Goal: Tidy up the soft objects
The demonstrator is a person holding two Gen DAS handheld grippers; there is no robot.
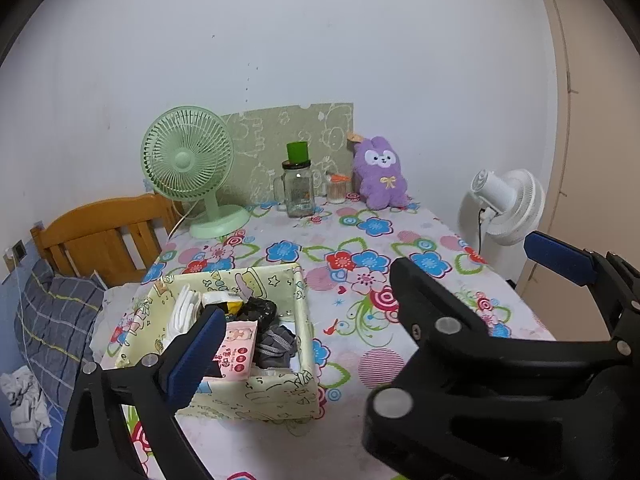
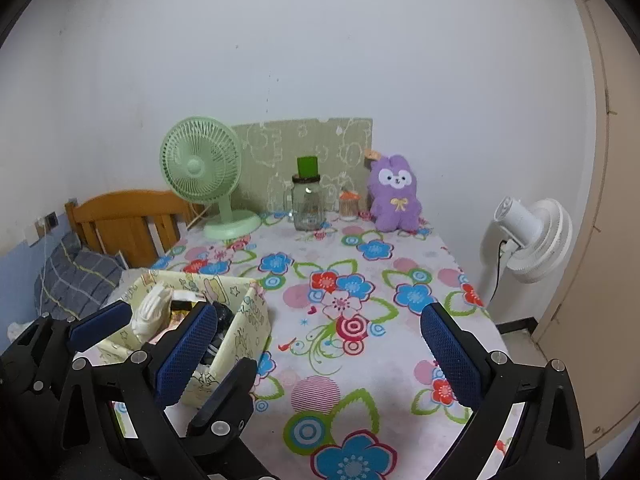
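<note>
Left gripper (image 1: 320, 316) is hanging released over the near left part of the table (image 1: 400, 216), pads wide apart and gripping nothing. Its left pad (image 1: 192, 356) is showing in front of the storage box (image 1: 260, 396). Its right finger is hiding behind the right gripper's black finger.

Right gripper (image 2: 320, 312) is also standing fully released, with only flowered cloth showing between the pads. The two grippers are sitting side by side, inner fingers overlapping in both views.

The box is sitting at the near left corner of the table, open-topped, and holding:
- white folded cloth (image 1: 184, 312), standing on edge at the left wall
- pink printed packet (image 1: 236, 350), near the front
- grey fabric bundle (image 1: 276, 344), at the right wall
- black crumpled item (image 1: 260, 308), behind the grey bundle

Purple plush bunny (image 1: 380, 176) is sitting upright at the far edge, well apart from the box and leaning against the wall.

Also lining the far edge:
- green desk fan (image 1: 188, 160), on the left
- glass jar (image 1: 298, 194), carrying a green cup (image 1: 297, 152) on its lid
- small orange-lidded container (image 1: 336, 190), between the jar and the bunny

White fan (image 1: 504, 204) is standing off the table's right side. Wooden headboard (image 1: 100, 232) and plaid pillow (image 1: 60, 320) are showing on the left.
</note>
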